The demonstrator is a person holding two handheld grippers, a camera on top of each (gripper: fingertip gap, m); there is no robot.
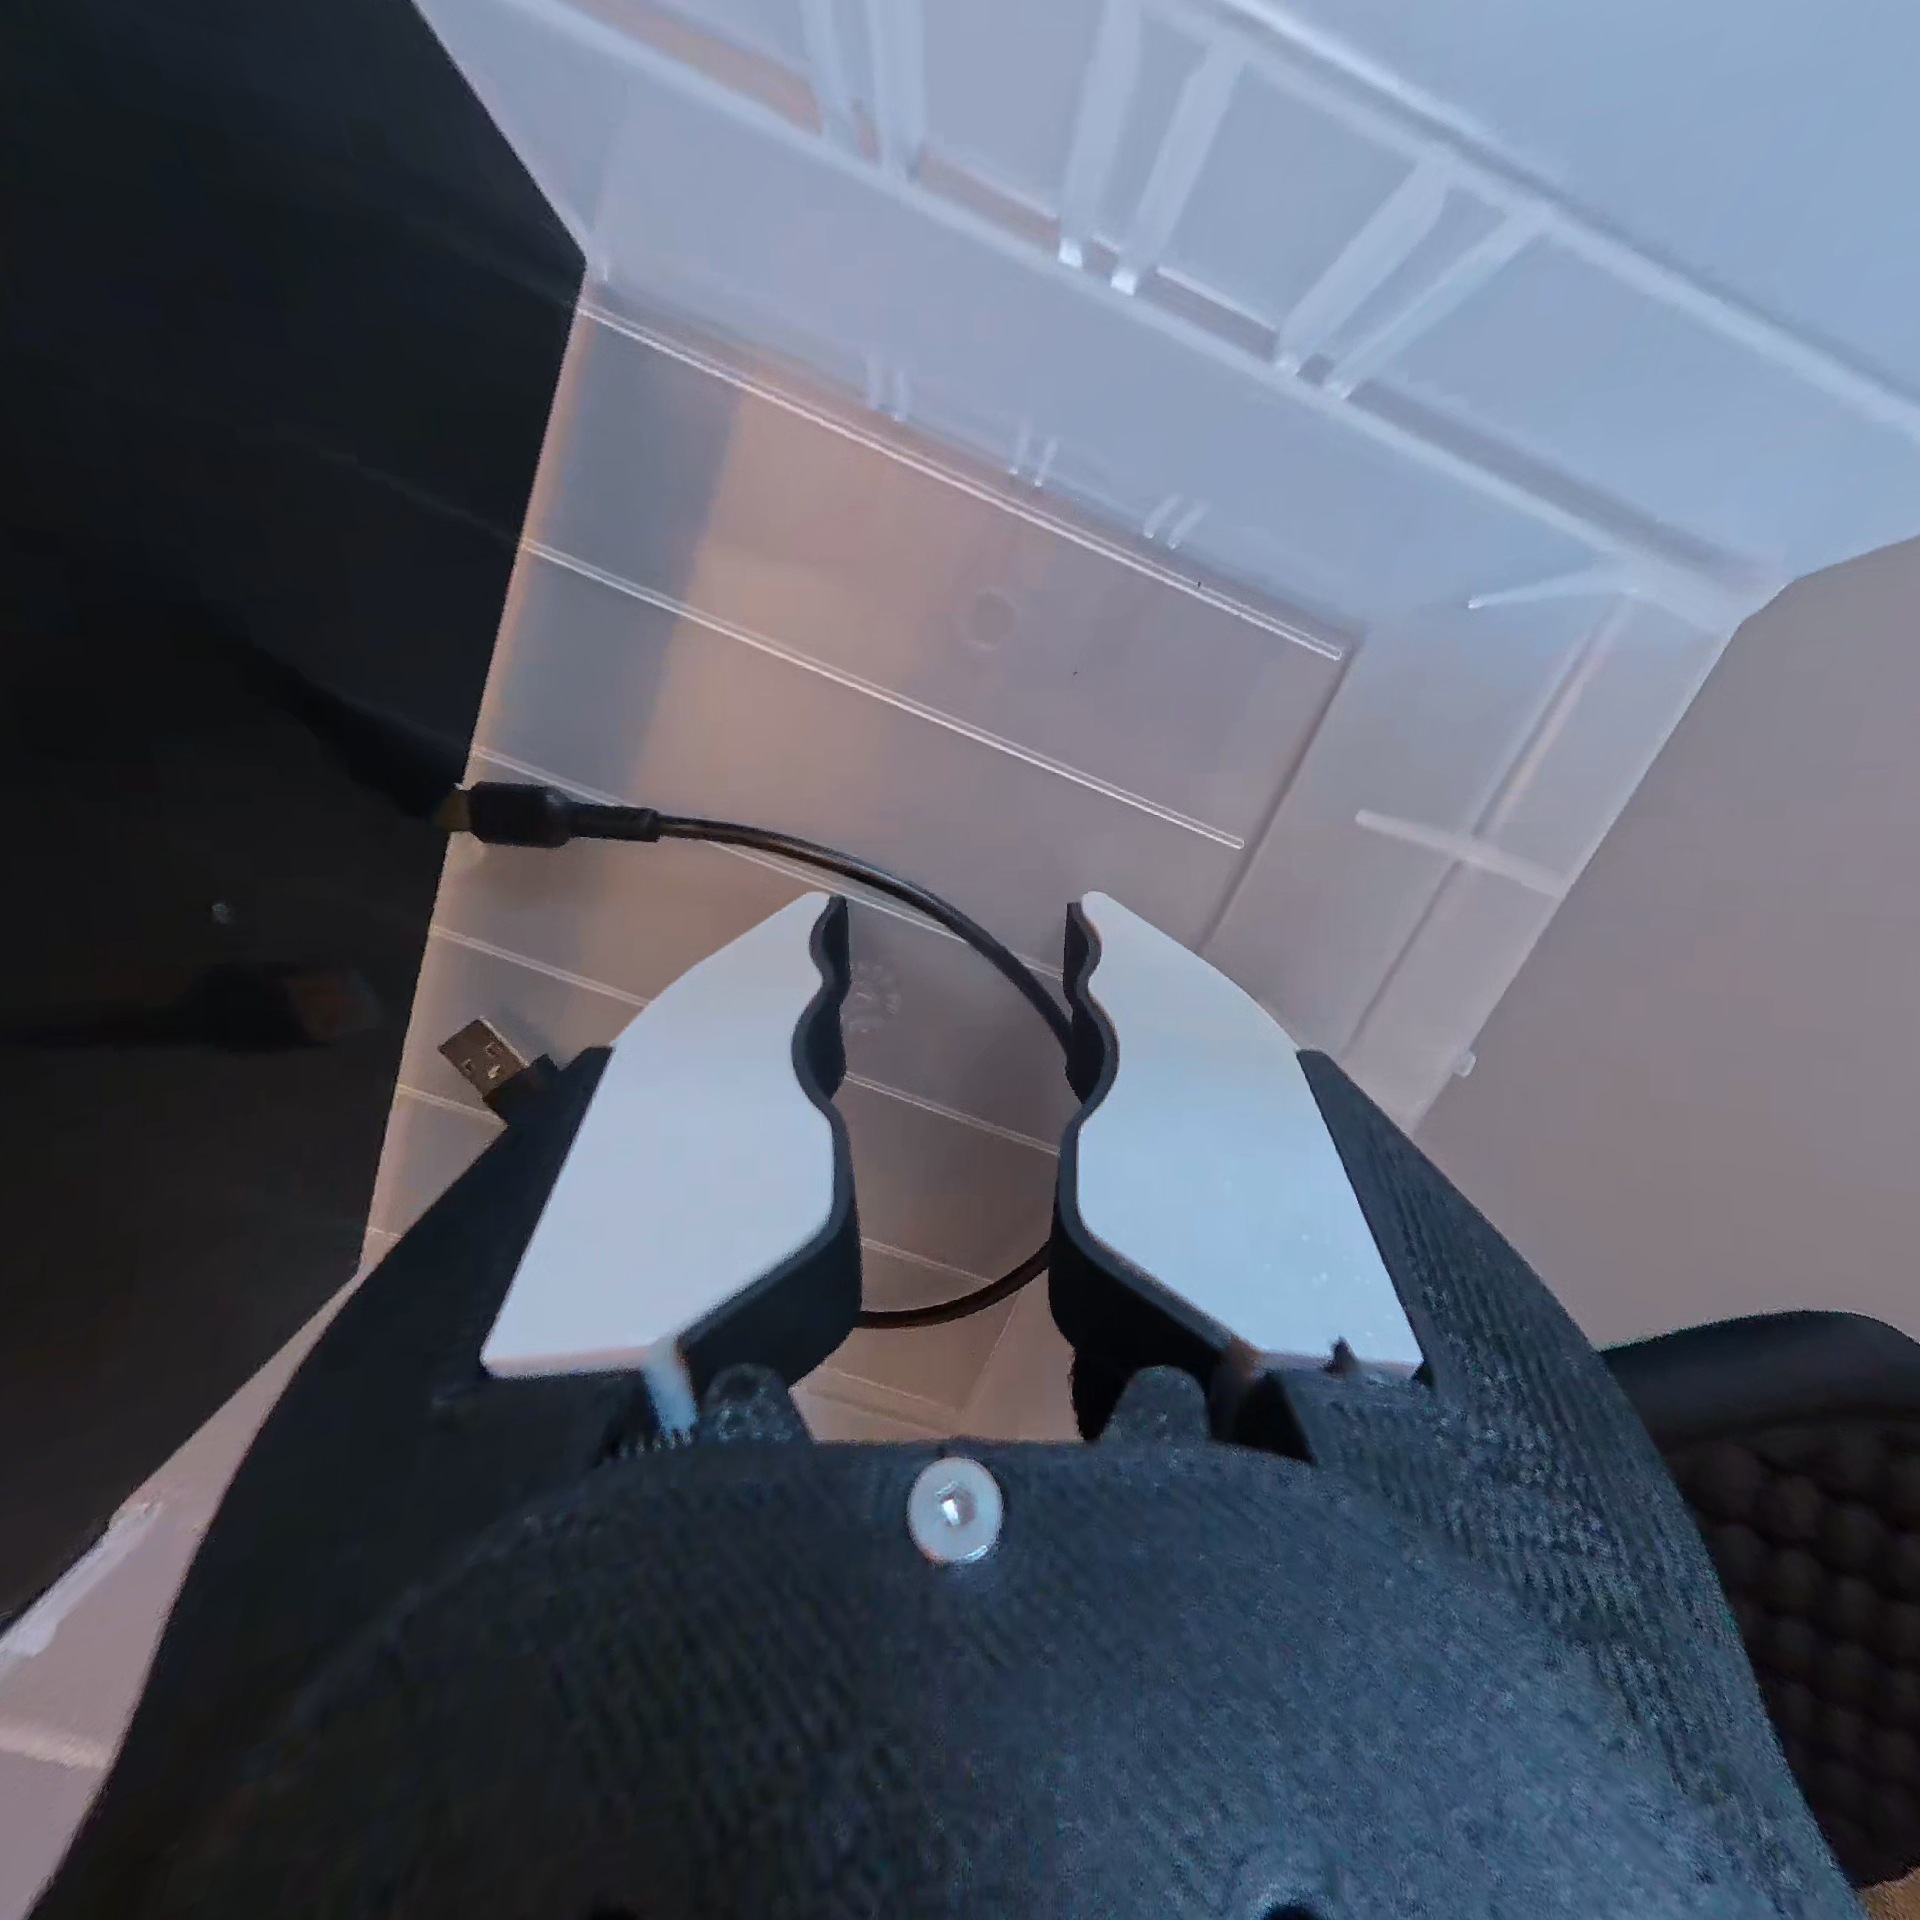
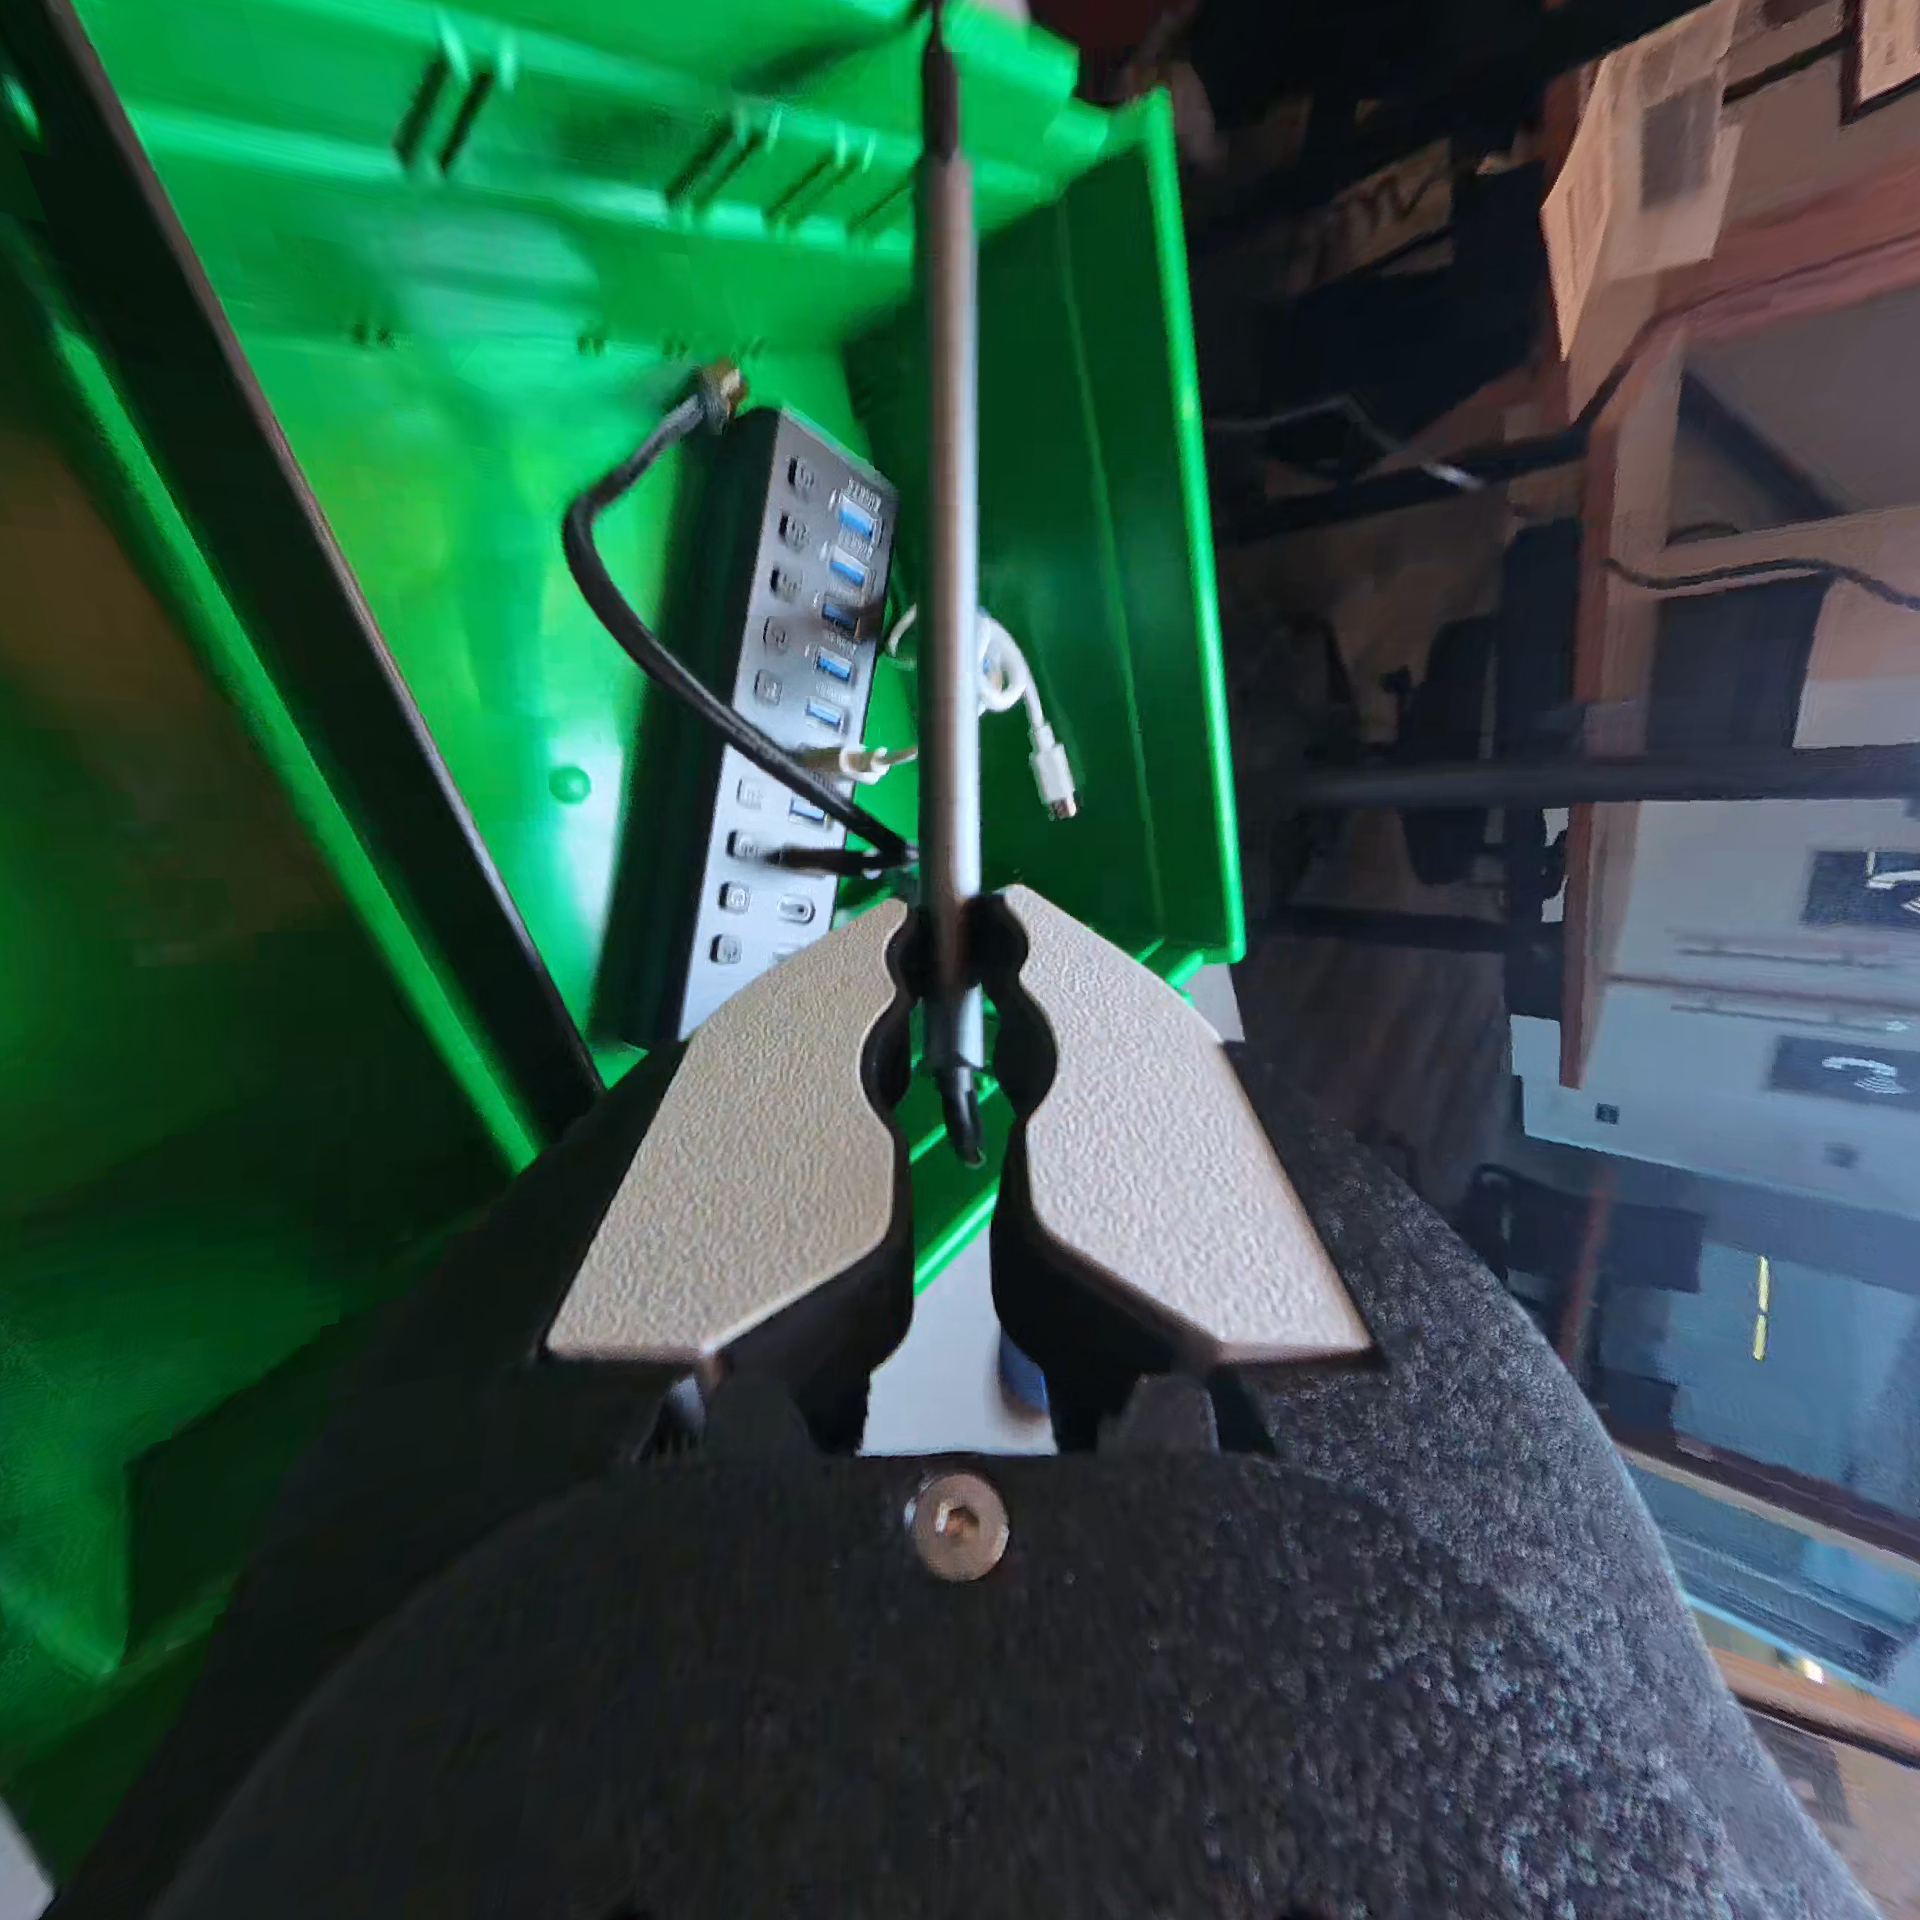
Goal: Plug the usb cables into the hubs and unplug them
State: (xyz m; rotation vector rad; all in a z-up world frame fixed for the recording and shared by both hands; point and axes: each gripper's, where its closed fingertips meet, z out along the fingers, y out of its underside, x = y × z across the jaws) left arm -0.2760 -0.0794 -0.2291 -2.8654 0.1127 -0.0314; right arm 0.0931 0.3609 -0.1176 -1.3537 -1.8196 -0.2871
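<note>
In the left wrist view my left gripper (image 1: 956, 914) is open and empty above a translucent white bin (image 1: 935, 582). A black USB cable (image 1: 935, 914) lies in the bin and curves behind the fingers. One connector (image 1: 540, 816) rests at the bin's left wall and a USB-A plug (image 1: 483, 1060) lies left of my left finger. In the right wrist view my right gripper (image 2: 954, 920) is shut on a long slim grey hub (image 2: 945, 520) seen edge-on, with a short black lead (image 2: 961, 1122) hanging from it. Below it a black multi-port hub (image 2: 769, 707) with blue ports lies in a green bin (image 2: 1101, 520).
A black braided cable (image 2: 644, 623) and a white cable (image 2: 1023, 707) lie by the black hub. Shelves with cardboard boxes (image 2: 1662, 208) stand to the right. A black mesh chair (image 1: 1818, 1507) is at lower right and a dark surface (image 1: 208, 623) left of the white bin. My right fingertips sit around 60 cm from my left ones.
</note>
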